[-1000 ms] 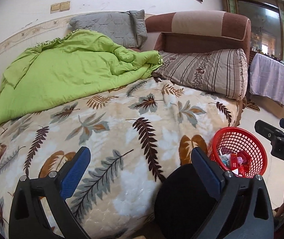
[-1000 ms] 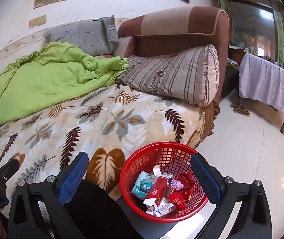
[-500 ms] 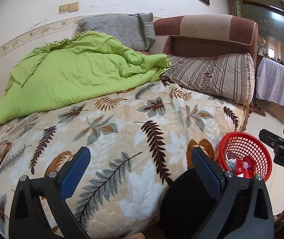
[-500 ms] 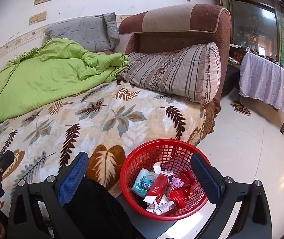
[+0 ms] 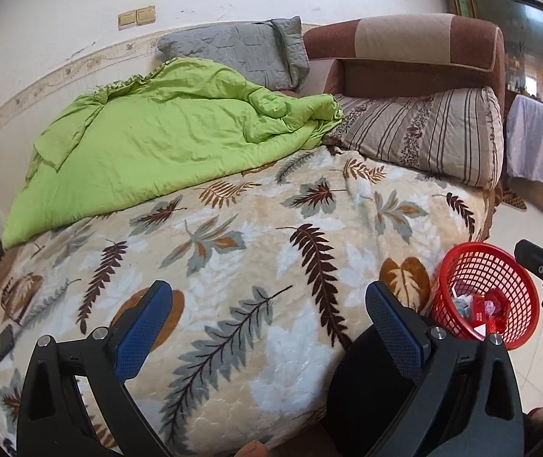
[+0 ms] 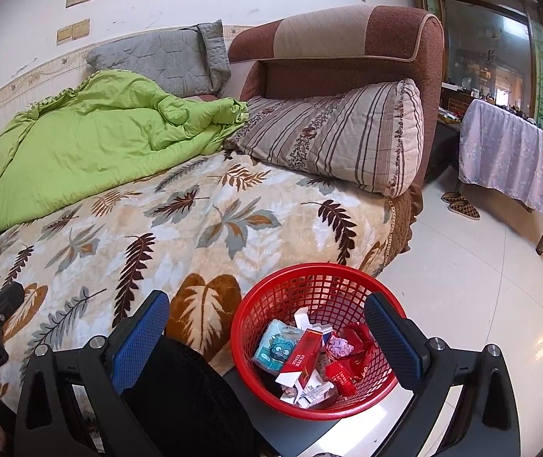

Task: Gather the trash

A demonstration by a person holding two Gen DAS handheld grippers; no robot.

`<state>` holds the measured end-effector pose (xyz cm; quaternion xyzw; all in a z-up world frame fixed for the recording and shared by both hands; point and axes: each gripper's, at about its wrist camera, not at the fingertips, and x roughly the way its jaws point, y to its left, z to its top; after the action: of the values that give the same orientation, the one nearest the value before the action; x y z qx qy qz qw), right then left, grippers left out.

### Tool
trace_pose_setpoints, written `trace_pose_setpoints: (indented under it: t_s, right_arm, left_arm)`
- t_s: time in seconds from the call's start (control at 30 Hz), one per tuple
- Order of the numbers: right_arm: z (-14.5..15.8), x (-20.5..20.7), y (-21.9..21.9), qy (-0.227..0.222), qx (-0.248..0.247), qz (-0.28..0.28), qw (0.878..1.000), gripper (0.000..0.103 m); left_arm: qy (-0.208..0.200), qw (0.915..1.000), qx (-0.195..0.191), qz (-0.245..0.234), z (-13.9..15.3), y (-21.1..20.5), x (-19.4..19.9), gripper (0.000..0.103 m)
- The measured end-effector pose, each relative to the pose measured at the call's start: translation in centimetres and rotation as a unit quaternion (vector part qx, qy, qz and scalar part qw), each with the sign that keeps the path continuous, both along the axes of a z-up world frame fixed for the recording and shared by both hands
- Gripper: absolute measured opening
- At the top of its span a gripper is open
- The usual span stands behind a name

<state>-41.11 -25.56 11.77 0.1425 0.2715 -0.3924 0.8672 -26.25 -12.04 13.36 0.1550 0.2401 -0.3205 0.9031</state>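
Jaws on both the left gripper (image 5: pixel 267 323) and right gripper (image 6: pixel 267 327) gape wide, holding nothing; red basket (image 6: pixel 271 304) of trash (image 6: pixel 305 354) sits just beside the bed (image 6: pixel 195 221).

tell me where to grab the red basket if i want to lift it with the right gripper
Probably the rim of the red basket, at its bare far-left arc. Come from above, one finger inside and one outside the thin mesh wall. The basket stands upright and open, trash sits low in the bottom, and the right gripper, jaws open and empty, hangs above it.
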Motion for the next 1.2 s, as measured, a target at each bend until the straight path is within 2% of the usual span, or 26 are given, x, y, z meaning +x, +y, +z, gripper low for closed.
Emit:
trace_pose_setpoints:
  t_s: [0.17, 0.37, 0.57, 0.83, 1.2]
  right_arm:
    - [-0.1, 0.1, 0.2, 0.001, 0.0, 0.002, 1.0, 0.103]
    - [-0.1, 0.1, 0.2, 0.001, 0.0, 0.002, 1.0, 0.103]
    - [0.0, 0.2, 0.3, 0.001, -0.001, 0.005, 1.0, 0.103]
    - [0.0, 0.3, 0.4, 0.002, -0.001, 0.009, 1.0, 0.103]
    - [0.0, 0.3, 0.5, 0.003, 0.0, 0.009, 1.0, 0.103]
  left_arm:
    - [-0.003, 1.0, -0.003, -0.006, 0.1, 0.2, -0.3, 0.101]
    - [0.03, 0.9992, -0.018, -0.016, 0.0, 0.4, 0.1, 0.101]
    - [0.019, 0.9993, -0.026, -0.017, 0.2, 0.7, -0.2, 0.101]
    - [-0.017, 0.9997, -0.011, -0.011, 0.1, 0.4, -0.9, 0.101]
    - [-0.01, 0.9996, -0.02, -0.016, 0.2, 0.6, -1.0, 0.101]
